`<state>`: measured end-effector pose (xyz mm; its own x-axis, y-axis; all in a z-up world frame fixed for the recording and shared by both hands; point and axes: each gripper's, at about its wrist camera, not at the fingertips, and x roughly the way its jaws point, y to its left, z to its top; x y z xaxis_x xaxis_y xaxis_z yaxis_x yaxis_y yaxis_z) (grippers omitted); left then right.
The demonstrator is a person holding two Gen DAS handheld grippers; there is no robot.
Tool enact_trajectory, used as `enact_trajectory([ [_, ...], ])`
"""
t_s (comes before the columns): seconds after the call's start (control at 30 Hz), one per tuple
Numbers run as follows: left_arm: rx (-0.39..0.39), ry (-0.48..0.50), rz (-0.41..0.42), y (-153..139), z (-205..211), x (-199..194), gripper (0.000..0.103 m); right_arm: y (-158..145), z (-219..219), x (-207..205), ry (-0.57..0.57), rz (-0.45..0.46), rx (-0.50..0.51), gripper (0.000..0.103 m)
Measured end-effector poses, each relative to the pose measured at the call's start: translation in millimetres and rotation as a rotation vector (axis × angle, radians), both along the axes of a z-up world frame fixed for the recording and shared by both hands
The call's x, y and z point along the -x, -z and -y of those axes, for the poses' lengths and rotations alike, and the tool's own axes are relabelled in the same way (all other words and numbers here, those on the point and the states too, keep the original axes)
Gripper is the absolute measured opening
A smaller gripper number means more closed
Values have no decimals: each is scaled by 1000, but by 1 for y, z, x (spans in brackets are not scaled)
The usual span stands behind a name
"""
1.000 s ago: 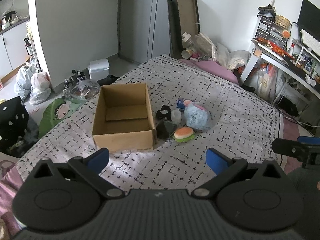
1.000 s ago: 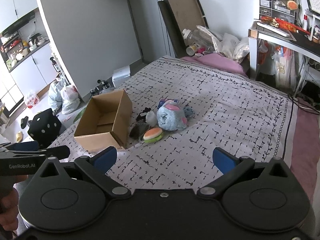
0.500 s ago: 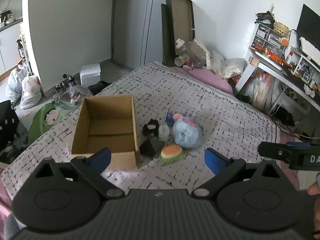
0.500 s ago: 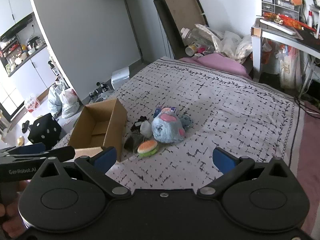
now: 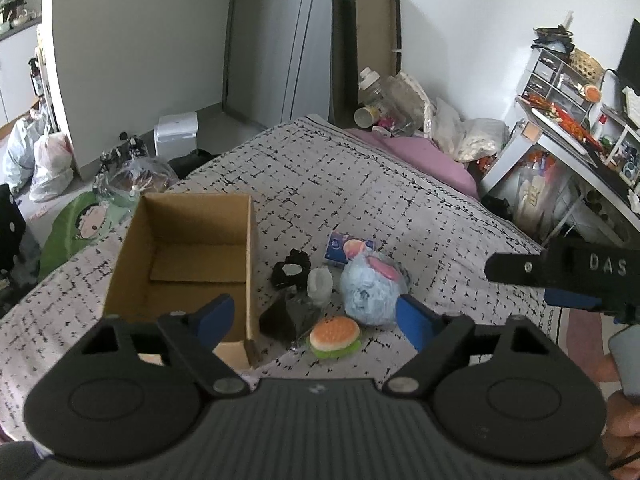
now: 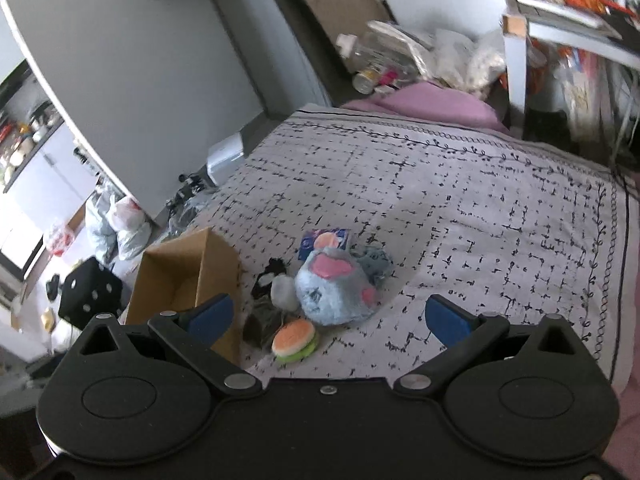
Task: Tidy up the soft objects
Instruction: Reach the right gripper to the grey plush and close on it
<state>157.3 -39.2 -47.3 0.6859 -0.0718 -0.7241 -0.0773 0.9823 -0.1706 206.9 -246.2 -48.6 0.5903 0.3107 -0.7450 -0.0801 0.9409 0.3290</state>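
Your two wrist views look steeply down over the bed (image 5: 360, 184) from near its foot — both share the cardboard box (image 5: 188, 256) and plush pile (image 6: 332, 296).

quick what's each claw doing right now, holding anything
Left claw: open but closing, nothing gripped, above the burger toy.
Right claw: open, empty.

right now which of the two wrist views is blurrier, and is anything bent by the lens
The right wrist view is blurrier: the white desk and the round burger-shaped squishy toy smear. The left wrist view is sharper, with the open brown cardboard box crisp. Both bow straight lines, as with the grey wall edge.
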Motion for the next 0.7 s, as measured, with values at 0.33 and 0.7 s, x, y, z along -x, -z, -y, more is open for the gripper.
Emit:
enact_trajectory([
  [0.33, 98, -50, -75, 30, -6, -35, 55, 22, -15, -56, -26, -76, -55, 100],
  [0.7, 208, -149, -158, 59, -15, -60, 34, 72, -30, -96, -116, -166, 21, 64],
])
